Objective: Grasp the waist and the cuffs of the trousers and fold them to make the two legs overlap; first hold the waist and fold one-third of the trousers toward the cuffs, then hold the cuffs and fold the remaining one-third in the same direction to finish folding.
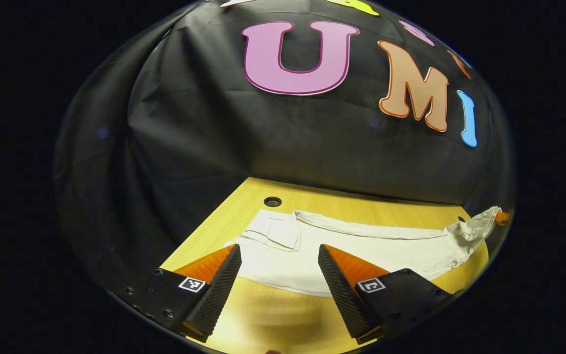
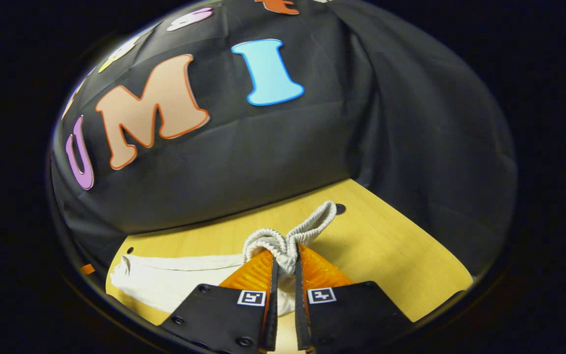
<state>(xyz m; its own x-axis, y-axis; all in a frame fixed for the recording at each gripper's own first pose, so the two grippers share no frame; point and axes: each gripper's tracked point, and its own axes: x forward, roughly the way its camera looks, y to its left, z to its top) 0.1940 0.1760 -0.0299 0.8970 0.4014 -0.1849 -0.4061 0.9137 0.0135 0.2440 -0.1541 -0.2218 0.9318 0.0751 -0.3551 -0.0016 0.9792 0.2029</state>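
Right claw (image 2: 283,268) clamped on the waist; left claw (image 1: 279,273) gaping over the cuff end.

The right claw has both fingers pressed onto the bunched elastic waist (image 2: 283,243) of the pale trousers (image 2: 175,275), a loop of waistband poking up just beyond its tips and the legs trailing off to its left, flat on the yellow desk (image 2: 386,255). The left claw stands wide apart, holding nothing, poised just short of the cuff end (image 1: 275,231), which lies straight ahead between and beyond its fingers, the legs running off to its right. The cloth looks light, thin and limp, so it will likely sag and crease rather than hold shape; the thick gathered waistband and the doubled hem at the cuffs seem the surest places to pinch.
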